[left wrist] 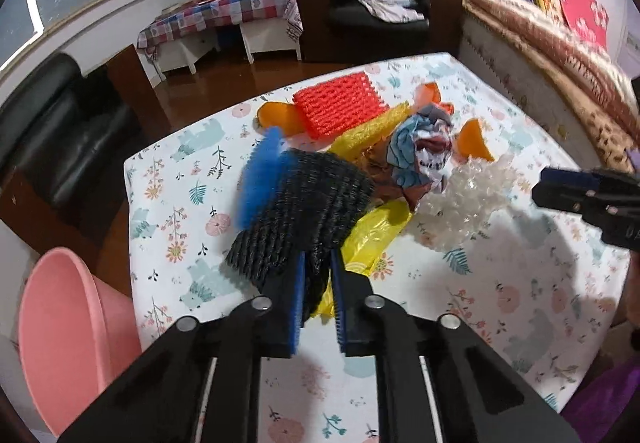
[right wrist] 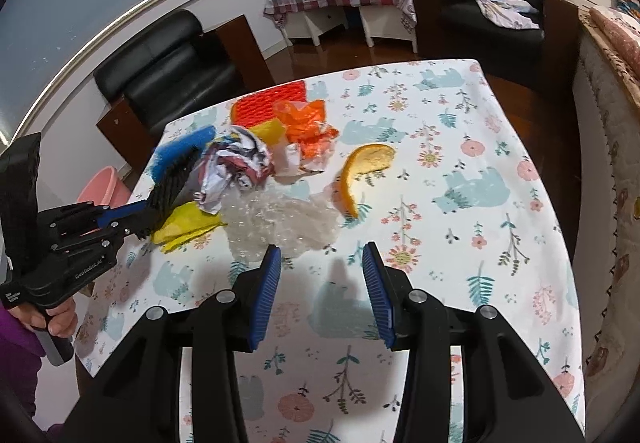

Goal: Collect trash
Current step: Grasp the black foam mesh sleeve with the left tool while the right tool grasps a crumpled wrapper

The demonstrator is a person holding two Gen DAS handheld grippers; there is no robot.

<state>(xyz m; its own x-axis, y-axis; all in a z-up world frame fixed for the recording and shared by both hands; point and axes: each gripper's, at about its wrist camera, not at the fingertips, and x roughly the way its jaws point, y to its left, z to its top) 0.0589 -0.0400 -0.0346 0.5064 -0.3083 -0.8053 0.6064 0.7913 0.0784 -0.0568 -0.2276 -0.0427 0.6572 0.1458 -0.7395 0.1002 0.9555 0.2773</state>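
Observation:
My left gripper (left wrist: 318, 263) is shut on a black foam net (left wrist: 304, 203), held just above the table; it also shows in the right wrist view (right wrist: 172, 183). Around it lies a trash pile: a blue foam net (left wrist: 260, 175), a red foam net (left wrist: 336, 107), a yellow bag (left wrist: 376, 235), crumpled paper (left wrist: 424, 155), bubble wrap (left wrist: 464, 199) and orange peel (left wrist: 472, 143). My right gripper (right wrist: 320, 263) is open and empty, just short of the bubble wrap (right wrist: 280, 219). An orange peel (right wrist: 360, 171) lies to its right.
The table has a floral cloth (right wrist: 460, 203). A pink bucket (left wrist: 60, 331) stands on the floor left of the table. Black armchairs (right wrist: 160, 63) and a low checked-cloth table (left wrist: 224, 15) stand behind. A bed (left wrist: 560, 55) lies along the right.

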